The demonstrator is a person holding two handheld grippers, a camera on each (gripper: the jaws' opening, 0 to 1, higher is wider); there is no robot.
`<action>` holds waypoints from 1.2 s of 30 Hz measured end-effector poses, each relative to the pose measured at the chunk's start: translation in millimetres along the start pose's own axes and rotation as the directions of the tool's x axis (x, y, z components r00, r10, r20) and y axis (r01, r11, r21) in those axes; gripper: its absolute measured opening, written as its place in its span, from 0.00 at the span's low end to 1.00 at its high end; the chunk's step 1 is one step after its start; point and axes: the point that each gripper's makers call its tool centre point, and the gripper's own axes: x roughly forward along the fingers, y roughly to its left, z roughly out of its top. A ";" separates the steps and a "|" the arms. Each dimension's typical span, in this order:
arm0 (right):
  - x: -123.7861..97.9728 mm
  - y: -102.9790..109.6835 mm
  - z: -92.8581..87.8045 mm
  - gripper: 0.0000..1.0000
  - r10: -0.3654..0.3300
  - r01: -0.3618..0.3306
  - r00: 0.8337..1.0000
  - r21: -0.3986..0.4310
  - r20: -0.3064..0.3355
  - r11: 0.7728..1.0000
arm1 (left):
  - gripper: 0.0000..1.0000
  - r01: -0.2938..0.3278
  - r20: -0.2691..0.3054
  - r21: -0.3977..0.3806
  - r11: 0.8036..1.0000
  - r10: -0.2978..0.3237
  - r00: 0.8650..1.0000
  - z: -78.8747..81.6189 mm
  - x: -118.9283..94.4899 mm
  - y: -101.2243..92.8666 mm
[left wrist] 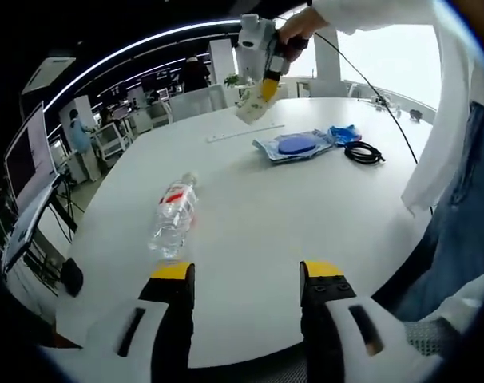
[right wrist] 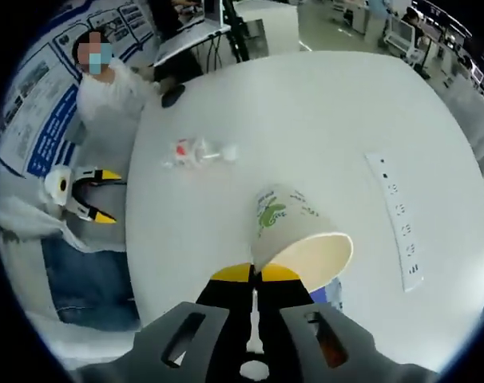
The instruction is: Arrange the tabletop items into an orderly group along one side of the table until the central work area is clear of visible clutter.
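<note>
The job looks only partly done. In the right gripper view, the right hand-held gripper (right wrist: 256, 275) has its jaws pressed together on the rim of a paper cup (right wrist: 294, 231), which is lifted off the white desk (right wrist: 322, 112) and tipped on its side, its open mouth turned toward the camera. The left gripper view shows the same cup (left wrist: 254, 102) held in the air above the far part of the desk, so it has not yet been set down in any group.

The left hand-held gripper (left wrist: 246, 275) hangs over the near edge with its jaws spread and nothing between them.

A clear plastic water bottle (left wrist: 172, 217) lies on its side in the near-left part of the desk, well apart from the other things. Toward the far right, a blue pouch (left wrist: 296, 146), a coiled black cable (left wrist: 363, 152) and a white power strip (left wrist: 243, 132) lie near one another, a loose cluster that could serve as the tidy side.

By this reading, the cup still needs placing and the bottle still needs carrying over; the power strip may also need straightening.
</note>
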 end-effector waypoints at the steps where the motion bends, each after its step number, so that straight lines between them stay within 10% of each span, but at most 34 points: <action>1: 11.0 -1.6 -5.4 0.00 0.003 -0.002 0.999 0.022 -0.053 1.000 | 0.52 -0.001 -0.004 -0.001 1.000 0.001 1.000 -0.8 0.0 0.5; 10: 46.5 -8.5 3.4 0.00 0.042 -0.028 0.988 0.091 -0.146 0.995 | 0.51 -0.025 -0.019 -0.015 1.000 0.025 1.000 -3.3 -0.7 6.9; 15: 58.5 -35.5 3.8 0.00 -0.146 0.128 0.963 -0.096 -0.225 0.987 | 0.50 -0.036 -0.025 -0.017 0.999 0.036 0.999 -3.8 -0.3 9.4; 19: 64.0 -21.8 1.0 0.00 -0.103 0.093 0.956 -0.048 -0.273 0.995 | 0.49 -0.038 -0.043 -0.008 0.999 0.037 0.998 -8.3 0.5 9.0; 27: 37.9 -36.6 -1.3 0.00 -0.239 0.149 0.853 -0.224 -0.463 0.963 | 0.46 -0.027 -0.059 -0.005 1.000 0.026 0.998 -11.3 0.0 5.5; 32: 29.4 -36.6 12.0 0.00 -0.201 0.118 0.877 -0.210 -0.436 0.971 | 0.44 -0.028 -0.073 0.019 0.999 0.029 0.997 -12.7 0.1 5.0; 36: 36.8 -36.3 -3.5 0.00 -0.224 0.106 0.836 -0.253 -0.500 0.962 | 0.45 -0.028 -0.074 0.029 0.999 0.030 0.997 -12.3 0.1 4.6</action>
